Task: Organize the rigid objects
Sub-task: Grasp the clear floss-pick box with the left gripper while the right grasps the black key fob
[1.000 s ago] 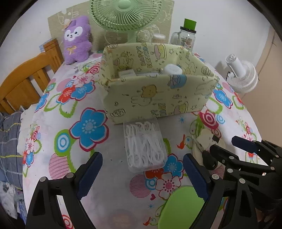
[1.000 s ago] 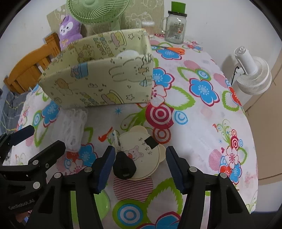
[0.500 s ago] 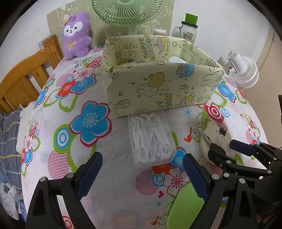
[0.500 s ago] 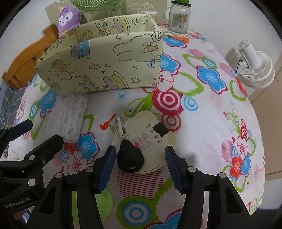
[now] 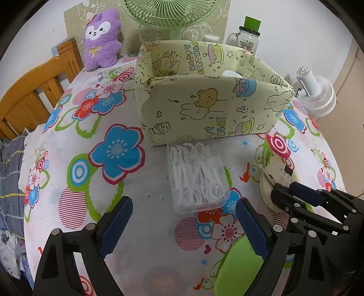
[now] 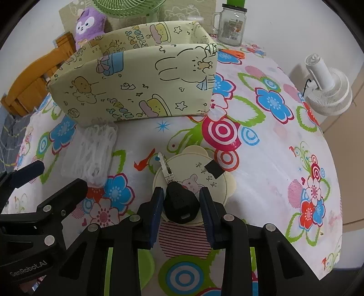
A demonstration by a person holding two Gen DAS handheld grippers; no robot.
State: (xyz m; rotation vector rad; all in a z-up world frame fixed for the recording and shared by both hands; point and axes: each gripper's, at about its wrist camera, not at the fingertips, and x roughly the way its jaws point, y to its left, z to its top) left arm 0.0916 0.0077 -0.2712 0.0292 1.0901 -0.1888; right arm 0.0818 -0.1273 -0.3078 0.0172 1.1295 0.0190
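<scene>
The right gripper (image 6: 181,202) has its two blue pads pressed on the black head of a key (image 6: 180,201); the jaws have just been closing, and now they clench the key from both sides. The metal blade of the key points away from the gripper, toward the box, and the key lies on a cream, bear-shaped disc (image 6: 200,173) that is flat on the table. A small black patch is on this disc, near its far edge.

The left gripper (image 5: 184,225) is released, its jaws wide apart and holding nothing. Between them, a little further out, lies a clear plastic case of white floss picks (image 5: 196,177). The case touches, or almost touches, the front wall of a yellow box with cartoon drawings (image 5: 204,109). Something white shows inside the box, but I cannot tell what it is.

A green flat thing (image 5: 238,264) lies close under the left gripper's right finger. The table has a cloth with big colourful flowers (image 5: 116,150). Behind the box stand a purple plush toy (image 5: 101,38), a green fan (image 5: 170,13) and a glass jar with a green lid (image 6: 231,25). A white fan (image 6: 327,86) stands beside the table at the right, and a wooden chair (image 5: 34,91) at the left.
</scene>
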